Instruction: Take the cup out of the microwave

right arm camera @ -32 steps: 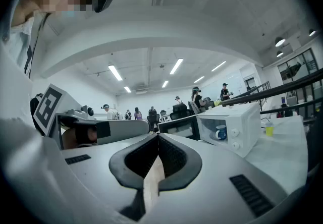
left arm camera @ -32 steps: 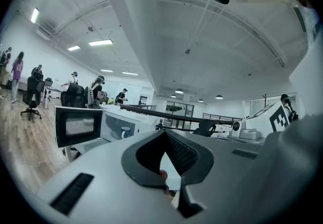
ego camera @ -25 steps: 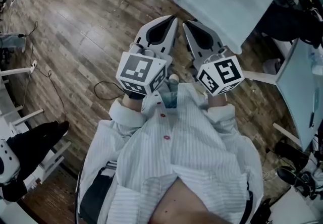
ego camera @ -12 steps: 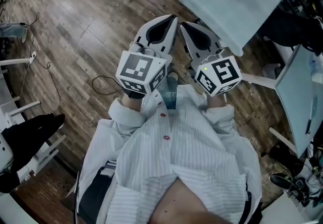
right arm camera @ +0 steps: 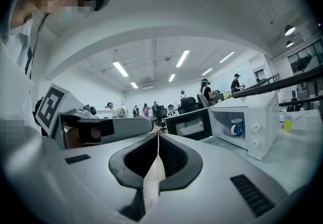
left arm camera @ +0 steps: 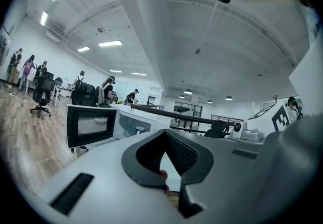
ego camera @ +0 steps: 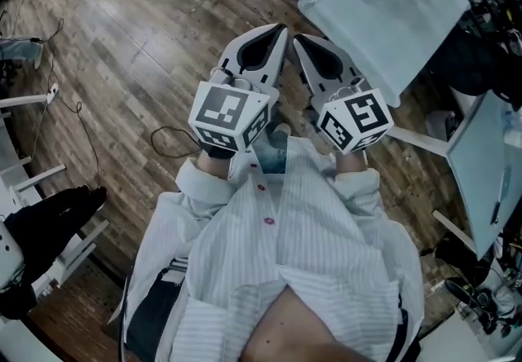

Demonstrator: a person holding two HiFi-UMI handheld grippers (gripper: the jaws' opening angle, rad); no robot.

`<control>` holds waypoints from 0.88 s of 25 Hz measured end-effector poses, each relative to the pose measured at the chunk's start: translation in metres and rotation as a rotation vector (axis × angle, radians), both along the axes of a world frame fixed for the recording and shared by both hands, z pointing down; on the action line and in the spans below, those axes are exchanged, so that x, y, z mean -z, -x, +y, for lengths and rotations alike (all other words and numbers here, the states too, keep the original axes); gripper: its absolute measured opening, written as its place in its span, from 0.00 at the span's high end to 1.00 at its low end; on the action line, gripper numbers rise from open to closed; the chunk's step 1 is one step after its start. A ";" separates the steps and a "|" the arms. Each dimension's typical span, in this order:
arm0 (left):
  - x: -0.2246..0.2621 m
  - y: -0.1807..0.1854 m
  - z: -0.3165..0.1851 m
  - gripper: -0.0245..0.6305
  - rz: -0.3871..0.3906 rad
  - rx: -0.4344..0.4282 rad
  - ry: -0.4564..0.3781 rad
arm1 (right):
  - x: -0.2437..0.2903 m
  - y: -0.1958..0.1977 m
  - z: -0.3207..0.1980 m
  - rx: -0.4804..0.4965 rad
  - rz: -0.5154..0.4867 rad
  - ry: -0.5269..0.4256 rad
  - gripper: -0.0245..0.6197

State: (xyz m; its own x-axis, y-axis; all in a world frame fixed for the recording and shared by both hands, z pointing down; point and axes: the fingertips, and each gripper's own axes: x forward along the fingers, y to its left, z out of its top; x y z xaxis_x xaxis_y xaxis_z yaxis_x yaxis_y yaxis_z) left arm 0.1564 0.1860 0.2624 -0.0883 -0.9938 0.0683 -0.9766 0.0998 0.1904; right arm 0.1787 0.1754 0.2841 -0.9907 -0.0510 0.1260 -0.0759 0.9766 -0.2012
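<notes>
White microwave (right arm camera: pixel 262 117) sits on a table ahead of the right gripper (right arm camera: pixel 158 136) and off to its right, well apart from the tips. Its dark-framed door (right arm camera: pixel 187 124) hangs open on the side nearer the jaws. Cup (right arm camera: pixel 236 127), blue with a pale band, stands upright inside the cavity, untouched. 2 round knobs sit on the panel right of the cup. Right gripper: jaws pressed together, pads meeting in 1 thin line, nothing between them. Left gripper (left arm camera: pixel 165 134): jaws also pressed together at the tips, nothing pinched; from its view the microwave lies ahead and to its left, door open, well apart. In the right gripper view the left gripper runs alongside at the left, roughly level. Head view: both grippers side by side in front of a striped shirt (ego camera: pixel 310 246), tips nearly touching each other, each with 1 marker cube at the rear. Wood floor (ego camera: pixel 122 50) lies below the 2 tools, with a thin cable (ego camera: pixel 167 140) near the left cube. A cloth-covered table (ego camera: pixel 383 22) is just beyond the right tips. Several people (right arm camera: pixel 204 89) stand far past the door.
</notes>
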 end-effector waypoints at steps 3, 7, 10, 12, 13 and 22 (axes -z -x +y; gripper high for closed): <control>-0.002 0.028 -0.015 0.95 0.001 -0.015 0.005 | -0.002 0.027 -0.016 -0.012 0.009 0.006 0.91; -0.002 0.066 -0.035 0.95 0.000 -0.043 0.010 | -0.001 0.065 -0.035 -0.037 0.012 0.002 0.91; 0.000 0.097 -0.049 0.95 -0.004 -0.060 0.008 | 0.002 0.096 -0.048 -0.054 0.009 0.002 0.91; 0.000 0.117 -0.056 0.95 -0.006 -0.067 0.007 | 0.002 0.115 -0.055 -0.064 0.009 -0.004 0.91; 0.000 0.126 -0.059 0.95 -0.007 -0.071 0.007 | 0.002 0.124 -0.059 -0.071 0.009 -0.004 0.91; 0.006 0.191 -0.079 0.95 -0.021 -0.149 -0.006 | 0.002 0.188 -0.083 -0.170 -0.004 -0.008 0.91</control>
